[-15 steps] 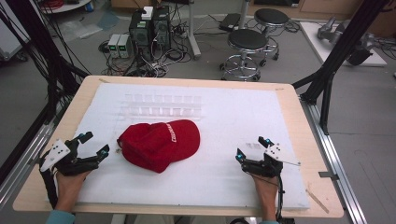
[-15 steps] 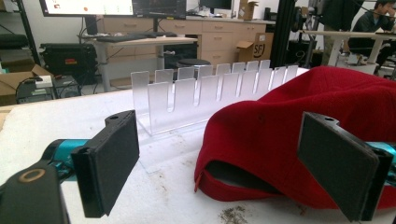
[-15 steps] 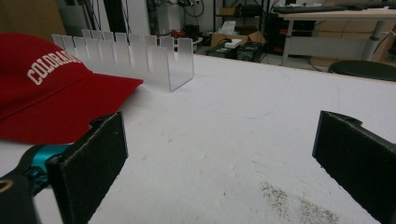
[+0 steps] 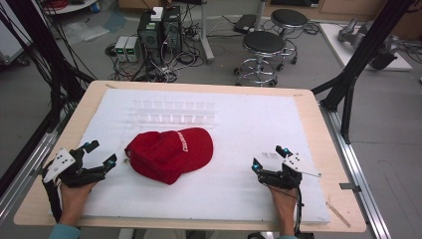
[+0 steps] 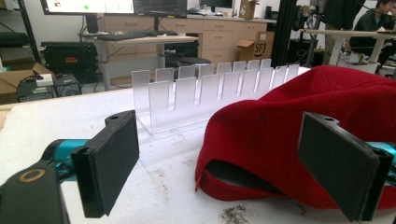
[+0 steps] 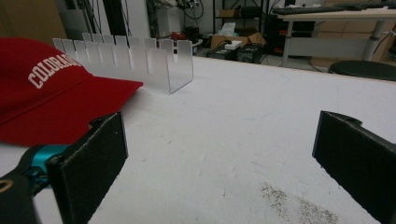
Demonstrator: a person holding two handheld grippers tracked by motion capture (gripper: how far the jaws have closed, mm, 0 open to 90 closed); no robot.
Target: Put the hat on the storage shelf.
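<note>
On the white-topped bench (image 4: pixel 249 124), a red fabric baseball cap (image 4: pixel 169 153) lies between the left hand-held gripper (image 4: pixel 101 154) and right hand-held gripper (image 4: pixel 267 157), both spread wide, empty.

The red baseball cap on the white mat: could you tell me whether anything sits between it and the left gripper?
Nothing visible does. The left gripper is open, facing the red baseball cap across bare white mat; the clear slotted acrylic rack stands behind the cap, out of the way.

Red cap (image 4: pixel 171 153) on tabletop (image 4: pixel 259 129); left hand-held gripper (image 4: pixel 101 154) beside it, right hand-held gripper (image 4: pixel 266 157) apart, both spread.
</note>
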